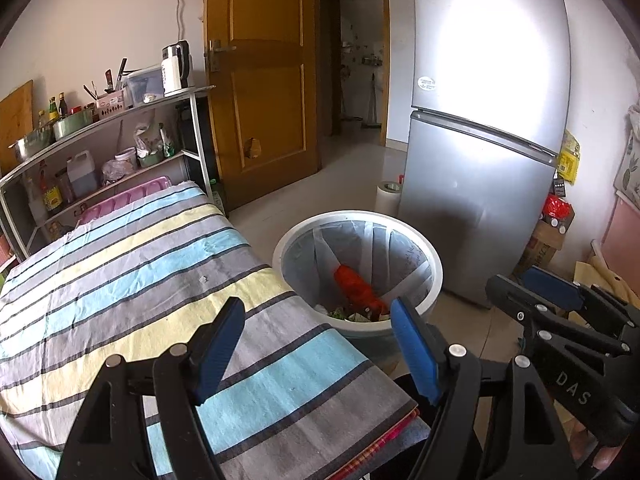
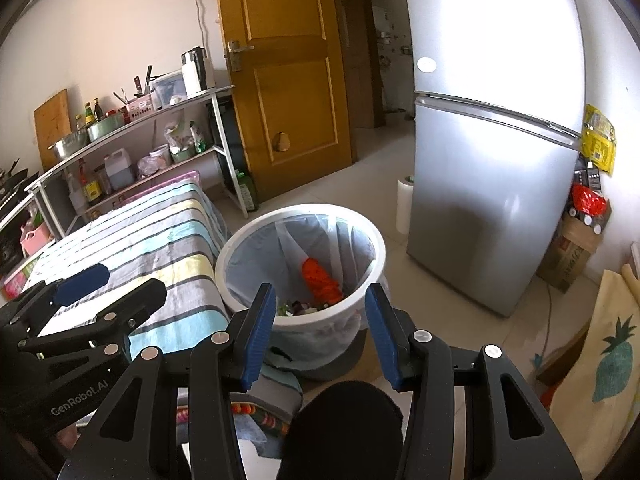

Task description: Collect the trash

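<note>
A white trash bin [image 1: 436, 276] lined with a clear bag stands on the floor at the table's right end; it also shows in the right wrist view [image 2: 240, 240]. Inside lie a red-orange wrapper [image 1: 356, 286] [image 2: 320, 280] and mixed scraps [image 2: 294, 307]. My left gripper [image 1: 316, 344] is open and empty above the table's near right corner, facing the bin. My right gripper [image 2: 320, 332] is open and empty just in front of the bin. The right gripper shows at the right of the left wrist view [image 1: 560, 304], and the left gripper at the left of the right wrist view [image 2: 84, 284].
A striped cloth covers the table [image 1: 140, 280]. A metal shelf [image 1: 120, 128] with bottles, bowls and a kettle stands behind it. A silver fridge [image 1: 488, 140] stands right of the bin, with a paper roll [image 1: 388, 198], a wooden door [image 1: 260, 80], and boxes [image 2: 576, 248] along the wall.
</note>
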`<state>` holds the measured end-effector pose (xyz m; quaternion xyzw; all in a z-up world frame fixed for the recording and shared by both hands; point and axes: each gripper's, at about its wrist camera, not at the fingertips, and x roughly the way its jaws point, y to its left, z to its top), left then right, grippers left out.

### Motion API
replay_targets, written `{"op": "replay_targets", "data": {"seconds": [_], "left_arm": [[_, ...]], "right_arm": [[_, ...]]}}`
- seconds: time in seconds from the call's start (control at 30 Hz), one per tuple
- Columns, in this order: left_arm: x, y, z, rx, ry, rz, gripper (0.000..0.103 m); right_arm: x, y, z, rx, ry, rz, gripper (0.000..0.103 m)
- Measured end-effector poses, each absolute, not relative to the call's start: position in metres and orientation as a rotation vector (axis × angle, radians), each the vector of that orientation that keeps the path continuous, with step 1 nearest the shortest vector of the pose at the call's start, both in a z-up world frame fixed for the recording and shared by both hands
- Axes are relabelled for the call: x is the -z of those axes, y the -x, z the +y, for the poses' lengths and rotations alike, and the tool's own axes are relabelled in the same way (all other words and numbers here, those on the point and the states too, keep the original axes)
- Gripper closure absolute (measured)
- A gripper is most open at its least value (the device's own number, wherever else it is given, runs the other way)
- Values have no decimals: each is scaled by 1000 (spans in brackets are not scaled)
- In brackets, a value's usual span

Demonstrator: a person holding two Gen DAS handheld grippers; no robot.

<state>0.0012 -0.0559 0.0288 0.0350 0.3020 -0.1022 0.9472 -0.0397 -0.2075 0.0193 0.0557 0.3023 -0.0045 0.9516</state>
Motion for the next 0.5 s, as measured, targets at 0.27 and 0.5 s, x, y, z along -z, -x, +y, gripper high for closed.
{"op": "replay_targets", "data": {"seconds": [0.27, 0.5], "left_arm": [[-30, -1, -51, 191, -59, 616, 26], [-30, 0, -48, 183, -57, 616, 26]], "right_arm": [[-19, 39, -205, 8, -112, 616, 56], [-18, 41, -202, 7, -110, 615, 56]]}}
